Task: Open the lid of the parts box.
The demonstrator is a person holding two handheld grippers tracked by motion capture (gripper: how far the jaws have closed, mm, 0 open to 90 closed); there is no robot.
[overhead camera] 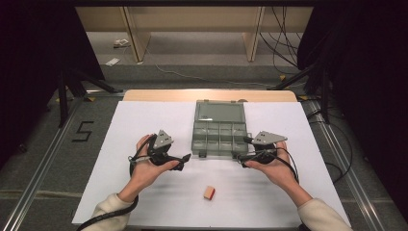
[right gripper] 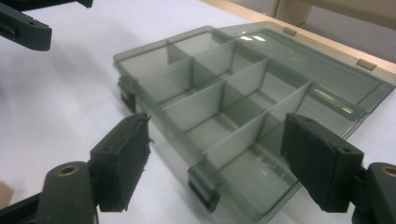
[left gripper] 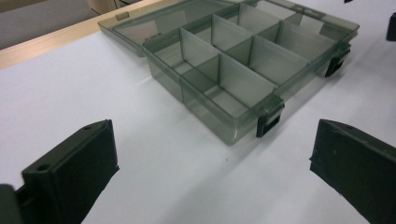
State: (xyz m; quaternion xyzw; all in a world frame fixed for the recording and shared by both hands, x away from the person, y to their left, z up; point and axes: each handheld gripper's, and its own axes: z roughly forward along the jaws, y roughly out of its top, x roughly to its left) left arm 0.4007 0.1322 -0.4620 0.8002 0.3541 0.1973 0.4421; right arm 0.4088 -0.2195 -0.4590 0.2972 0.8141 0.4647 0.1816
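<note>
Worktop (overhead camera: 144, 192) covered by white sheet, pale wood edge at the far side; grey floor around it with a "5" marked at left, dark curtains both sides, wooden furniture legs and loose cables at the back.

Left tongs (overhead camera: 184, 161) in the person's left hand, just left of the box's near left corner, jaws spread wide with nothing between them, not touching the box. In the left gripper view only bare white sheet lies between the jaws.

Small tan block with red face (overhead camera: 209, 193) lies alone on the sheet near the front edge, between the two hands, well apart from the box.

Smoky clear compartment box (overhead camera: 219, 139) sits at centre, lid flipped open flat toward the far side, two black latches on the near wall. Divided compartments look empty.

Right tongs (overhead camera: 239, 159) at the box's near right corner, released, jaws wide apart; in the right gripper view they frame the corner, pads off the plastic.
</note>
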